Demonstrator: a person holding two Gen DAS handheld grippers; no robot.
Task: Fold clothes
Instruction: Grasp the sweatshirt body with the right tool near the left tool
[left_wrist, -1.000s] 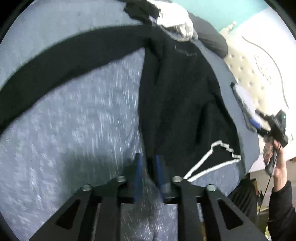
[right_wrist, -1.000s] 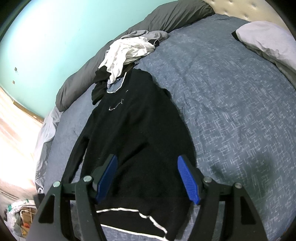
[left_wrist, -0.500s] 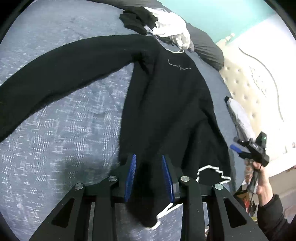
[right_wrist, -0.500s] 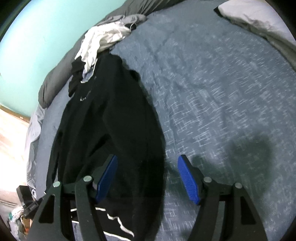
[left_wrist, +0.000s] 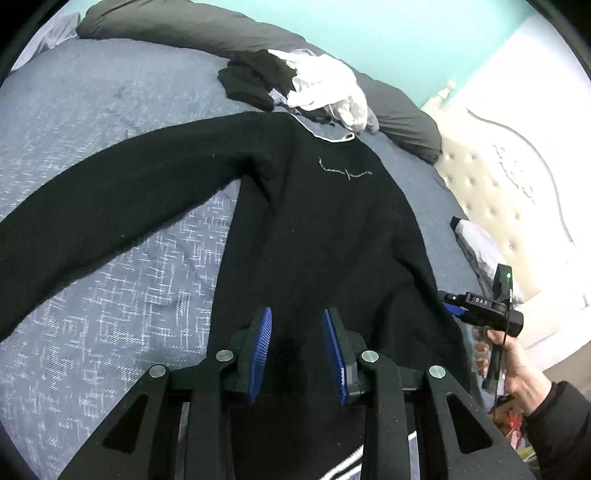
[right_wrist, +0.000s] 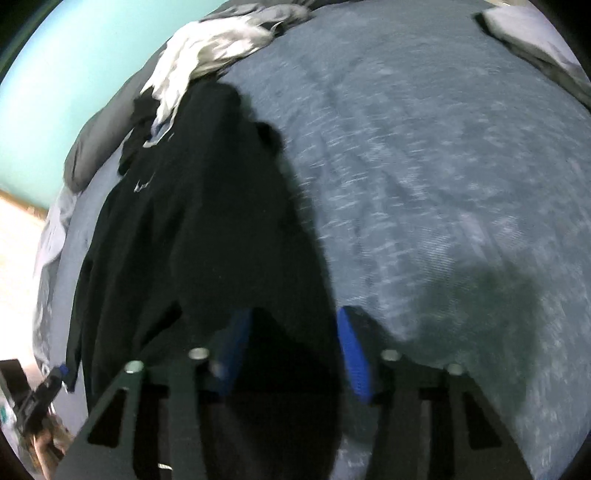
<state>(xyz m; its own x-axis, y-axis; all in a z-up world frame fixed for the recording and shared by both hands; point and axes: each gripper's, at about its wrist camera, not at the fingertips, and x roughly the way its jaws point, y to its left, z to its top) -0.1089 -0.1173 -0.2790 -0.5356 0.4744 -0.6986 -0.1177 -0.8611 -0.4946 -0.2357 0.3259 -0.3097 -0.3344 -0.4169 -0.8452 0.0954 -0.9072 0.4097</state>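
Two claws work the hem end of a black sweater (left_wrist: 325, 221) spread on the bed (left_wrist: 110, 295). Left claw (left_wrist: 297, 350) pinches a fold of it; right claw (right_wrist: 291, 347) is closing around the side edge. Next, probably: lift both corners evenly and fold toward the collar.

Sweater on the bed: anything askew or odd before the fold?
The sweater is lopsided: one sleeve stretches far out across the bedspread, while the other side looks bunched against the body. Loose clothes crowd its collar. No damage shows.
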